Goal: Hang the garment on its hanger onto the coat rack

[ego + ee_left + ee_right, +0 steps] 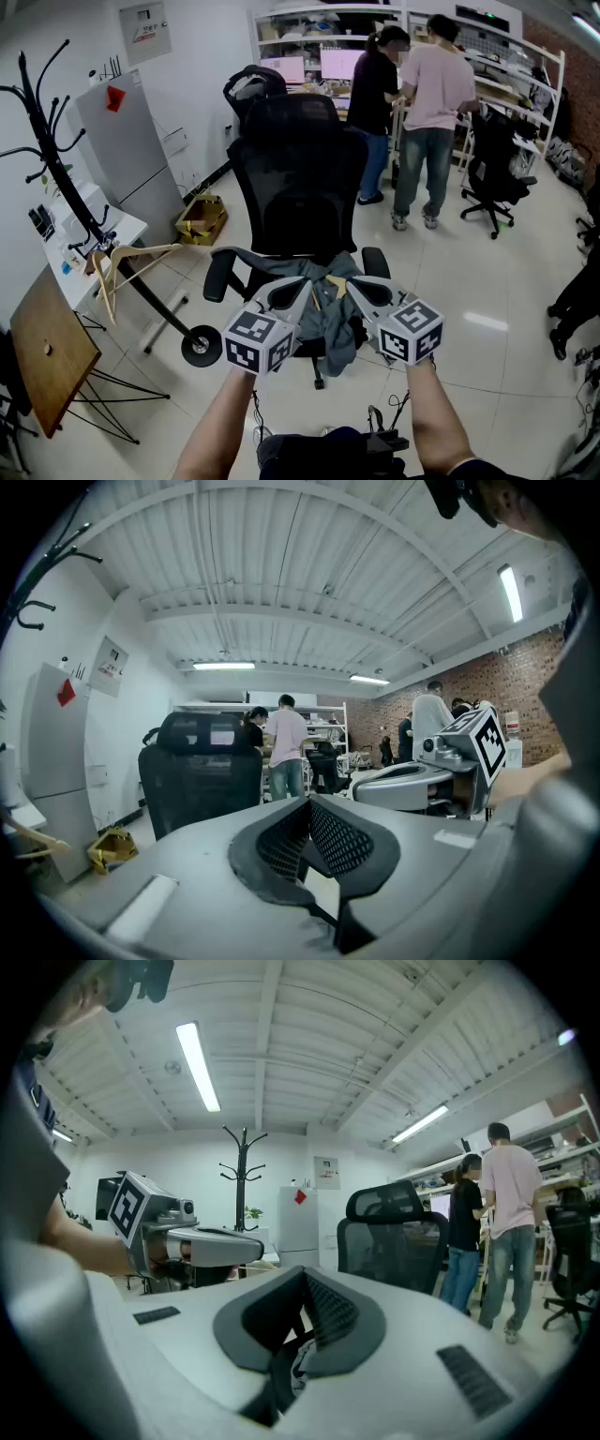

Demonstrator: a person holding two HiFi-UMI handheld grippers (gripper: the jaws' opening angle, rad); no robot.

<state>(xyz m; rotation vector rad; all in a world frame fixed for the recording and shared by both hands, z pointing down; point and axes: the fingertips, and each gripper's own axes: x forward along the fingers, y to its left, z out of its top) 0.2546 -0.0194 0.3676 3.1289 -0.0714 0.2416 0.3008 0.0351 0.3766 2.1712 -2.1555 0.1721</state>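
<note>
- The left gripper (pixel 303 283) was held low and near, over the front of the seat of a black office chair (pixel 300 178). Its jaws pointed away from the person and a little to the right.
- In the left gripper view its jaws (pixel 308 802) stood together at the tips, with nothing between them.
- The right gripper (pixel 352 282) was level with it, just to its right, and its jaws angled a little to the left. The two tips lay near each other without touching.
- The right gripper's jaws (pixel 305 1276) were closed too, and empty.
- Both bare forearms (pixel 221 422) reached forward from the near edge, roughly parallel. The marker cubes faced up toward the head camera.
- The garment (pixel 330 321), grey-green and crumpled, lay on the chair seat right under the two grippers. Neither gripper held it.
- A tan strip showed in its folds between the jaws. Whether that was the hanger could not be told.
- The black coat rack (pixel 56 159) stood well apart at the far left. Wooden hangers (pixel 122 262) lay near its foot.
- Two people (pixel 412 84) stood at shelves at the far side of the room.
</note>
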